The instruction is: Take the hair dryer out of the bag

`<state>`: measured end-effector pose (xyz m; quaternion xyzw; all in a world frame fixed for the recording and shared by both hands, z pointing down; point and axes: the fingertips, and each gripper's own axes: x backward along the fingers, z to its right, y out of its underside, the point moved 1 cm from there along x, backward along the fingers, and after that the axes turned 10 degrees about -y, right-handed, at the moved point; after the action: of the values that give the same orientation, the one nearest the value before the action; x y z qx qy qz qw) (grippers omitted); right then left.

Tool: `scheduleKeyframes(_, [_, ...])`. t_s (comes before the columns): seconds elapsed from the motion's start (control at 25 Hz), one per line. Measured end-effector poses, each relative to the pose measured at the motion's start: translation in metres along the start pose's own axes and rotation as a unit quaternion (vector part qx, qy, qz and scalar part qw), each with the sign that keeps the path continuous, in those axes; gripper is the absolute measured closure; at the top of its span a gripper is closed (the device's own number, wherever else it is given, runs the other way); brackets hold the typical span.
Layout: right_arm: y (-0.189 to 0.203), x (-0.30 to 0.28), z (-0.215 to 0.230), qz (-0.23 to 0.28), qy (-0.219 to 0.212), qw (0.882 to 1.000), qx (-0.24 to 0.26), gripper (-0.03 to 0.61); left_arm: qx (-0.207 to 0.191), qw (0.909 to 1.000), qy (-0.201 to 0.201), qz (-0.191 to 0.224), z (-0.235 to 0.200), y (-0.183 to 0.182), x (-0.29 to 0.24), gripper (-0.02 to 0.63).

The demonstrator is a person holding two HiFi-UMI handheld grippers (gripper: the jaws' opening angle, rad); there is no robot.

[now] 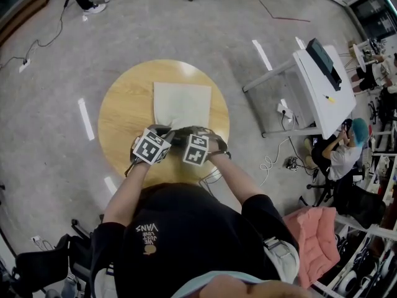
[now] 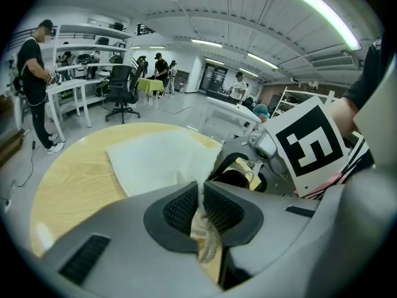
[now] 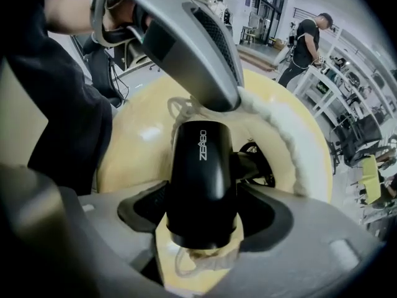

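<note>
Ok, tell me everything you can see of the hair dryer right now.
The hair dryer is glossy black plastic, a stubby round barrel with pale lettering along it. A dark part branches off rightward toward the white bag's open mouth. The barrel stands between the right gripper's wide-spread jaws, nearly filling the gap; no firm clamp shows.
</note>
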<state>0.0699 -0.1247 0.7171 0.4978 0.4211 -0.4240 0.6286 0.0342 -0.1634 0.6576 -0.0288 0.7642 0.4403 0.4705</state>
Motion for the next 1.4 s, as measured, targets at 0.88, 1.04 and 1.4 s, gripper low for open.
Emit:
scheduleKeyframes(0.88, [0.002, -0.029, 0.002, -0.062, -0.046, 0.997, 0.017, 0.201, 0.012, 0.9998, 0.016, -0.002, -0.007, 0.009, 0.001, 0.572])
scheduleKeyframes(1.04, [0.0, -0.031, 0.001, -0.062, -0.046, 0.997, 0.018, 0.199, 0.012, 0.9997, 0.018, -0.004, -0.01, 0.013, 0.0, 0.572])
scheduleKeyframes(1.4, [-0.001, -0.031, 0.002, -0.086, -0.044, 0.995, 0.009, 0.206, -0.002, 0.9996, 0.022, -0.015, -0.011, 0.015, -0.002, 0.572])
